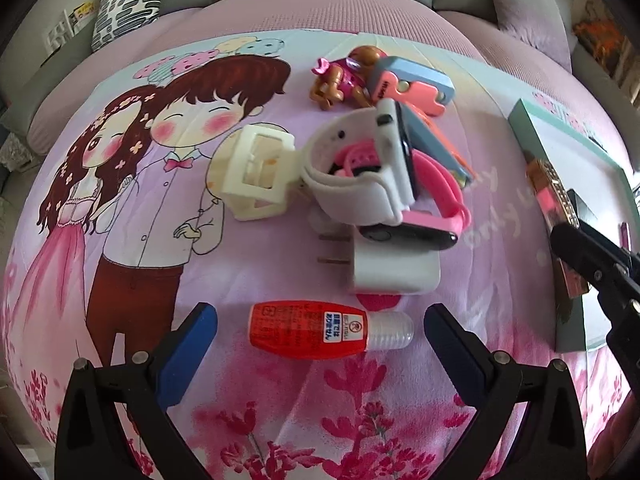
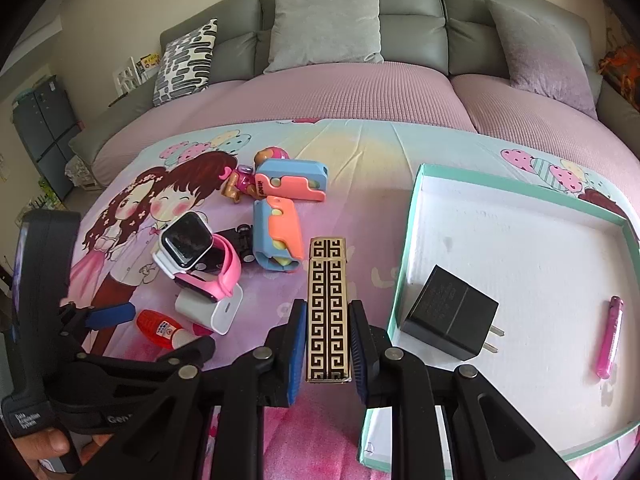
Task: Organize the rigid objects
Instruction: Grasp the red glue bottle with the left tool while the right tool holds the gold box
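Gripping a patterned lighter [image 2: 328, 308] by its long flat sides, right tool [image 2: 329, 344] holds it clamped beside the teal-rimmed box [image 2: 404, 280]. Item: stiff, probably metal, glossy, likely slippery; hold low and square. Left tool [image 1: 320, 344]: jaws spread, empty, straddling a red bottle [image 1: 316, 330], light rigid plastic, best taken across its body. Surface: soft cartoon-print bedspread [image 1: 120, 240]. Room: grey sofa [image 2: 340, 20] with cushions.
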Action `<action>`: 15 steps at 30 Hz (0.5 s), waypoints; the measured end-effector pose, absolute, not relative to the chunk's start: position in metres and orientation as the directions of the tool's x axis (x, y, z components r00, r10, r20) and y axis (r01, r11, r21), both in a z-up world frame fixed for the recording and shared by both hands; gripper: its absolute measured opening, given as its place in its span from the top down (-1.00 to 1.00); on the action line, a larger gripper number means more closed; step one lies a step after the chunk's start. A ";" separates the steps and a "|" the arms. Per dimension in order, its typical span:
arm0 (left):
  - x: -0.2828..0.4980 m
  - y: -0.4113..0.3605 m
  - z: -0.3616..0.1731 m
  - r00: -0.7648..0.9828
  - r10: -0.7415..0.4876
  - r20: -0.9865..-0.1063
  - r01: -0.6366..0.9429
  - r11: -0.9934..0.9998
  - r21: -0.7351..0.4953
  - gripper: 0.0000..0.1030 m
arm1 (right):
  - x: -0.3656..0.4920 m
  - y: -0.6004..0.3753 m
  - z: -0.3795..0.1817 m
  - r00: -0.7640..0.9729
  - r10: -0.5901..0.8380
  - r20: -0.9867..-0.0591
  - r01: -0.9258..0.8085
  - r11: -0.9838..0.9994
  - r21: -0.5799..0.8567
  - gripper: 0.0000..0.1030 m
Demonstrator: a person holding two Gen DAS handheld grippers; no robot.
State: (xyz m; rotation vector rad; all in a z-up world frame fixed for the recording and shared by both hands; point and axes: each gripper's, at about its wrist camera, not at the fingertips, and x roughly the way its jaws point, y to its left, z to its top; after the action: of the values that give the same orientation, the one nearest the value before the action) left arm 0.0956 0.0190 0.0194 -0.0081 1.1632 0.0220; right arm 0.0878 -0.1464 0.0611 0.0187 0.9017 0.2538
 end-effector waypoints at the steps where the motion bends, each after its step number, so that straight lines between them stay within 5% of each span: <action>1: 0.095 0.019 0.019 0.397 0.011 -0.918 -0.015 1.000 0.005 -0.99 | 0.088 -0.146 0.061 0.593 0.225 -0.773 -0.210 0.970 0.122 0.57; 8: 0.094 0.012 0.014 0.382 0.043 -0.923 0.010 0.999 0.050 -0.91 | 0.088 -0.146 0.060 0.593 0.221 -0.774 -0.200 0.972 0.124 0.57; 11: 0.094 0.016 0.016 0.389 0.009 -0.921 0.001 1.000 0.010 -0.53 | 0.088 -0.146 0.059 0.593 0.222 -0.774 -0.199 0.972 0.126 0.57; 15: 0.095 0.019 0.017 0.394 0.009 -0.919 -0.012 1.000 0.005 -0.53 | 0.089 -0.146 0.059 0.593 0.224 -0.774 -0.196 0.972 0.130 0.57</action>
State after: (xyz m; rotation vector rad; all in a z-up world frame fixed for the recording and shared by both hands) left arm 0.0951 0.0185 0.0172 -0.0028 1.1656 0.0136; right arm 0.0886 -0.1463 0.0588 0.0324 0.9040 0.2443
